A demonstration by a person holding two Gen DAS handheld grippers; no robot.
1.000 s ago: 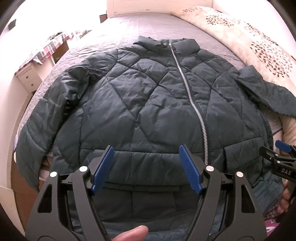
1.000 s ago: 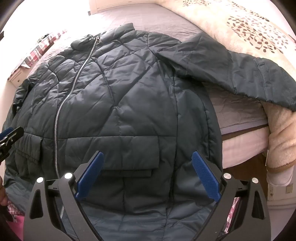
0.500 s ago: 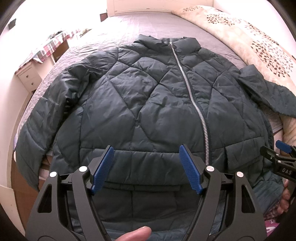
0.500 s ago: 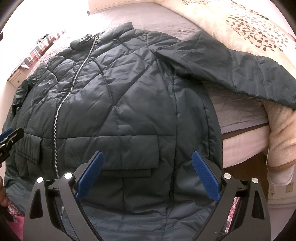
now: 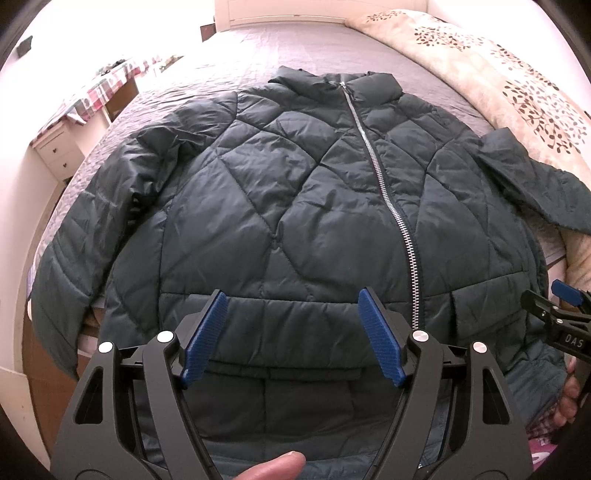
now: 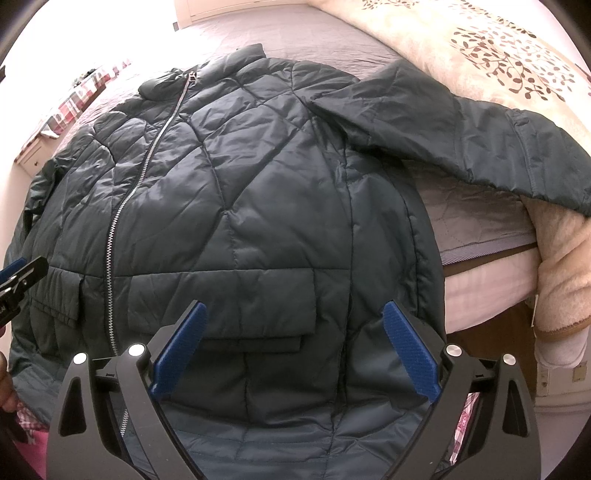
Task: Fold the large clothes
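The left tool (image 5: 291,338) hangs over the lower front of the jacket (image 5: 295,206), its blue fingers (image 5: 205,336) spread wide with nothing between them; a thumb (image 5: 275,467) shows at the bottom edge behind it. The right tool (image 6: 295,350) is held level beside it, also spread wide and gripping nothing, poised over the flap pocket (image 6: 236,306). Each tool's tip shows at the edge of the other's view.

A bed (image 5: 295,51) with a grey quilted cover fills the room's middle, a headboard (image 5: 284,14) at its far end. A cream blanket (image 5: 509,85) printed with brown leaves lies along the right side. To the left stands a white drawer unit (image 5: 55,151) under a checked cloth (image 5: 99,88).

The dark green quilted jacket lies front-up on the bed, collar toward the headboard, zipper (image 5: 388,192) closed. Its hem hangs over the near edge, below both tools. One sleeve (image 5: 74,251) drapes off the left edge; the other sleeve (image 6: 461,133) stretches right onto the blanket.
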